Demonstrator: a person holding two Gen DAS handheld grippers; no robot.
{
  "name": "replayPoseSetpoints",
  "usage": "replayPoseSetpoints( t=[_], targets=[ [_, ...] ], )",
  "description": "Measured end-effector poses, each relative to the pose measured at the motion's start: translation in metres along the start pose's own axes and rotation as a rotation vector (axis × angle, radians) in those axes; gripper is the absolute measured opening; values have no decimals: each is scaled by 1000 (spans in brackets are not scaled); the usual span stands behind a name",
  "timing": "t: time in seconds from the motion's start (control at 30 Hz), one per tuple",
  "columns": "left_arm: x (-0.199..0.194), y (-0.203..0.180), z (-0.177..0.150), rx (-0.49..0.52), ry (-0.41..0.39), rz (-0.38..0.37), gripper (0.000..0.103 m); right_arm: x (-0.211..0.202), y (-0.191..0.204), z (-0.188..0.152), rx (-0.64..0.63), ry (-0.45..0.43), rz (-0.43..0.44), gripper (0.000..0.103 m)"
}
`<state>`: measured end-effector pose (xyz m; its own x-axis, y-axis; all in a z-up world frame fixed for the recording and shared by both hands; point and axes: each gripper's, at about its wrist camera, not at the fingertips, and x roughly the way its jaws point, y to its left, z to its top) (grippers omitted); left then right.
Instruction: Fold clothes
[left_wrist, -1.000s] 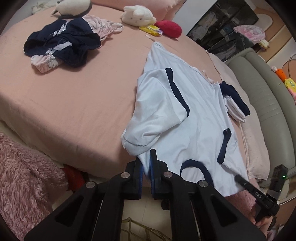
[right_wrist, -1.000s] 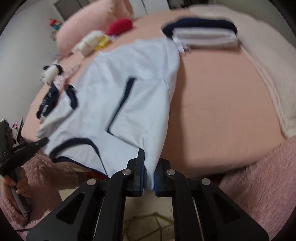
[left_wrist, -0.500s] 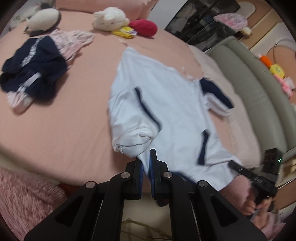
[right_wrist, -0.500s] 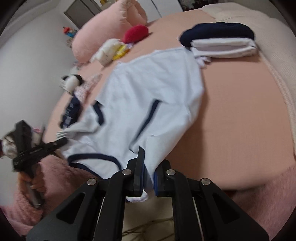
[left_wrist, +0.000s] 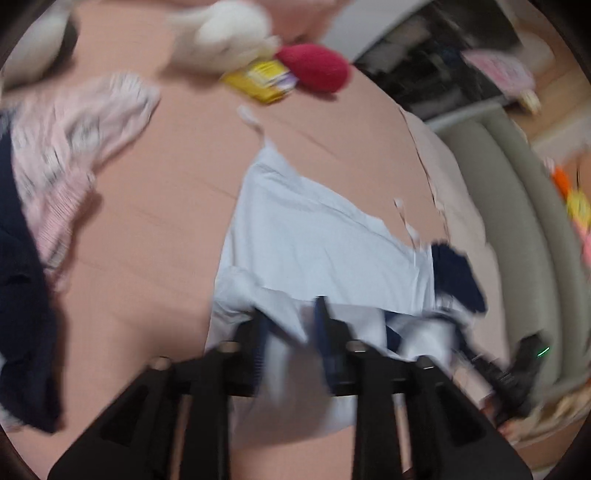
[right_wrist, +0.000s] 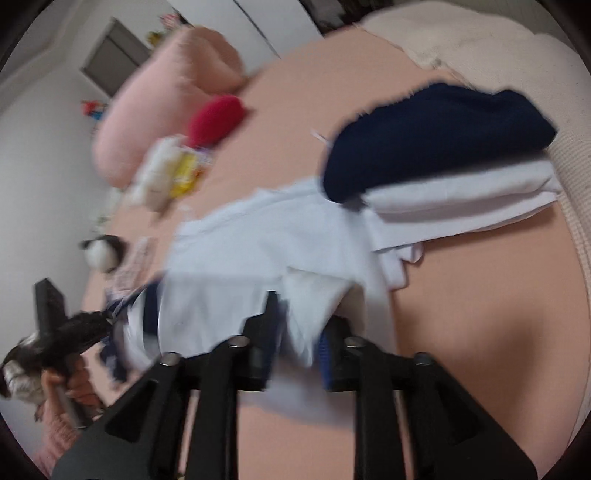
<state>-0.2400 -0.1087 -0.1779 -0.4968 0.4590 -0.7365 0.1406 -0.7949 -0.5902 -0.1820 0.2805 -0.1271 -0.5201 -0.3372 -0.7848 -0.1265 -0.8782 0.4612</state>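
A white shirt with navy trim lies on the pink bed, its near part doubled over onto the rest. My left gripper hovers over the folded edge with its jaws opening. Cloth lies loosely between the jaws and the pads do not press on it. In the right wrist view the same shirt sits under my right gripper, whose jaws are also opening around a loose flap of cloth. Each view shows the other gripper at the shirt's far side: the right and the left. Both views are blurred.
A folded navy and white stack touches the shirt's far right corner. A heap of navy and pink clothes lies at the left. A white plush toy, a yellow packet and a red cushion sit near the head. A grey sofa borders the bed.
Both grippers swept forward over the bed, carrying the shirt's near edge onto the rest of it. Their jaws, shut on the cloth before, now stand apart.
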Motion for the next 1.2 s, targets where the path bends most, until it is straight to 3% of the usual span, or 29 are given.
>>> replayPoseSetpoints(
  t=[0.03,0.13,0.27,0.4,0.47,0.57,0.63,0.7,0.77,0.8,0.87,1.03,1.2],
  targets=[
    [0,5,0,-15,-17,-19,46,8,-5,0,23,20,1,28],
    [-18,8,-20,54,-83,-53,69,3,-18,-11,68,-11,56,43],
    [-15,16,-56,135,-11,30,69,-8,-30,-35,67,-20,8,56],
    [-5,27,-72,94,44,108,69,-1,-27,-60,1,58,-37,59],
    [-1,31,-75,65,52,71,71,3,-23,-71,-48,59,-56,67],
    [15,29,-82,57,126,-15,71,16,-16,-79,-99,76,-74,73],
    [17,22,-84,87,100,-13,71,24,-11,-80,-120,83,-78,74],
    [19,16,-86,107,77,-16,58,32,-5,-81,-140,89,-82,57],
    [23,11,-87,124,65,0,41,33,-3,-82,-133,93,-68,30],
    [23,8,-88,129,61,6,39,32,-2,-83,-121,95,-57,25],
    [15,2,-88,137,52,2,31,28,-2,-83,-98,98,-33,19],
    [-25,-21,-99,231,65,-19,30,-9,3,-99,-79,98,48,18],
    [-47,-1,-126,190,126,18,30,-47,0,-145,-111,113,93,18]
  ],
)
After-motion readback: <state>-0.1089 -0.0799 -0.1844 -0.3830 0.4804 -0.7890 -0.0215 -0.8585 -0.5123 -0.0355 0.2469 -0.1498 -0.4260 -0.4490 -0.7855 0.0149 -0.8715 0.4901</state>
